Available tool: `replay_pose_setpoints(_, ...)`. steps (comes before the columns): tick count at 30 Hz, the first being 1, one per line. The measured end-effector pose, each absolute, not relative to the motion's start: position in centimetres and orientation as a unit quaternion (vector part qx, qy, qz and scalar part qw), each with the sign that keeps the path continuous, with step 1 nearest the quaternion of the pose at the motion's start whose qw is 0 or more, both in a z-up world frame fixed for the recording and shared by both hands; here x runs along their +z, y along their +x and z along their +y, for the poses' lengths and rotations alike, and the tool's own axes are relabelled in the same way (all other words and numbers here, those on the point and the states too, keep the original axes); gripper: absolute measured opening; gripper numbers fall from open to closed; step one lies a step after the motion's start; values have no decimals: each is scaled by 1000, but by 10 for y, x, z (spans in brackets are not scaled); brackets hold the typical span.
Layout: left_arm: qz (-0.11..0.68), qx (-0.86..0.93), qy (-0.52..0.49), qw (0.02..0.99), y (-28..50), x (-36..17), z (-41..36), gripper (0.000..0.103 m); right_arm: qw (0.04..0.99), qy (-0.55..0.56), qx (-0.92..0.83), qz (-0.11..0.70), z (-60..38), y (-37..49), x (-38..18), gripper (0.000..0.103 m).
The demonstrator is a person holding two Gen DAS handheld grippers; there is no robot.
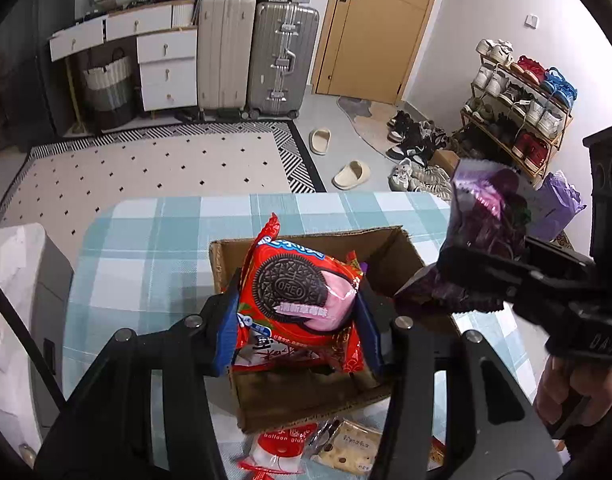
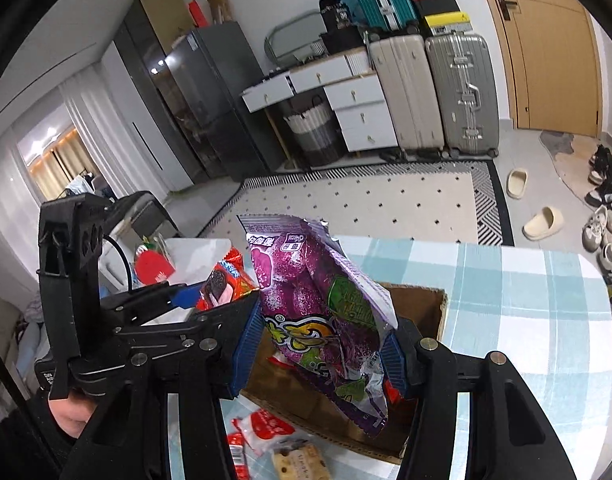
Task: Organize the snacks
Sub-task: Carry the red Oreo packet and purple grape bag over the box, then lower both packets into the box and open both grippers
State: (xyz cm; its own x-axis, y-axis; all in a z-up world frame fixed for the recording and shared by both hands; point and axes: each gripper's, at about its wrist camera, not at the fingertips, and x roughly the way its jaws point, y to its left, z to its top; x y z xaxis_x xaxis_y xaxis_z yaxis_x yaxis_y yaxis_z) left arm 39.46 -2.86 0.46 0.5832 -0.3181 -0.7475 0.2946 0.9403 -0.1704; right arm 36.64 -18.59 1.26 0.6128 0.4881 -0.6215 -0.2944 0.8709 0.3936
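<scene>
**Two packets, one box**

My left gripper (image 1: 298, 320) clamps the Oreo packet (image 1: 302, 296) over the cardboard box (image 1: 306, 400); my right gripper (image 2: 322, 344) pinches the purple snack bag (image 2: 318, 312) above the box's right edge. Slippery wrappers could slide free, or the tongs collide.

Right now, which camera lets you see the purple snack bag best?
The right wrist view: the purple snack bag fills the middle, front print showing, pinched in the right gripper. The left wrist view catches it only from the side, at the right edge and partly blurred.
</scene>
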Motion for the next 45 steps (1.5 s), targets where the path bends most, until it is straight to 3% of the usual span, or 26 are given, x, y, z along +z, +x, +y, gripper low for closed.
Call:
replay_pose_setpoints(21,462,-162,0,872,432,-60,-37,47,872,113,214,426,-180,391,-46,56)
replay_pose_setpoints(26,472,-147,11,869,433,-64,-41,58,876,108,207,421,-180,385,-44,56)
replay_pose_setpoints(32,464,-126,18,877,423,-56,-36,80,882,124,198,410,-191,376,-36,62)
replay_pose_setpoints(45,431,-128,24,893,376,-16,-29,81,901,156,201,350,-210,300,1,78)
